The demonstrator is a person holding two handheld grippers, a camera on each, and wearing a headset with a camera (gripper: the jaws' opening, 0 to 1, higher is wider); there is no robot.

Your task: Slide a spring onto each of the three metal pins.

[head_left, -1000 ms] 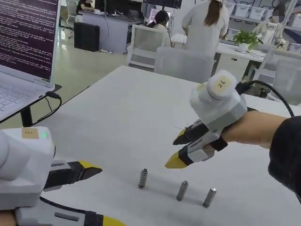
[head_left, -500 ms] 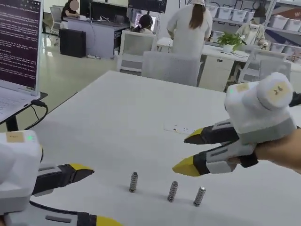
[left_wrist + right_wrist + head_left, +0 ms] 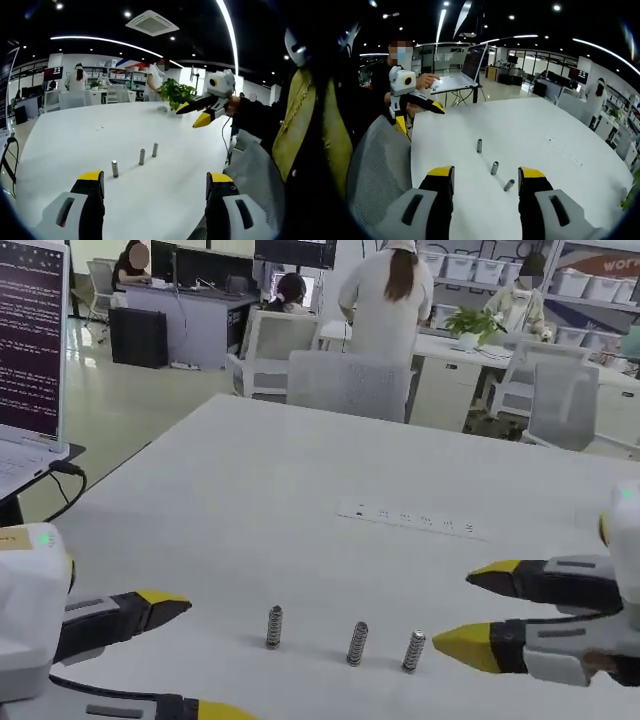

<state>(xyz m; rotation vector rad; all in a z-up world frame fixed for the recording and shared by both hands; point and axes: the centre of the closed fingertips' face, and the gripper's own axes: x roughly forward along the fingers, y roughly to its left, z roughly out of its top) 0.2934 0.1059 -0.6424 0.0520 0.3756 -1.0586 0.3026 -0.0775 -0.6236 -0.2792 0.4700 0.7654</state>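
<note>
Status: both grippers empty, jaws spread apart on each. Left gripper (image 3: pixel 214 660) sits low at one end of the row and right gripper (image 3: pixel 452 610) at the other, tips pointing in toward each other. Three pins (image 3: pixel 357 643) stand in a line on the white table (image 3: pixel 300 490), between the two grippers. Each looks to carry a spring (image 3: pixel 274 626) with the coil reaching close to the pin top, so the task reads as done or nearly so. Whether every coil is seated all the way down is too small to tell. In the left gripper view the row runs away ahead of the jaws; in the right gripper view it does the same, nearest pin just ahead and roughly between the jaw tips. The end pin (image 3: pixel 414 651) is near the right gripper's lower jaw tip, not touching, and seems to lean slightly, though that may be lens perspective. Main risk from here is a careless pull-out: a low sweep of the right gripper's lower jaw could clip that end pin and tip it, or flick its spring off. Same on the left gripper's side if it moves forward along the table. Lifting clear before moving sideways would avoid both.
</note>
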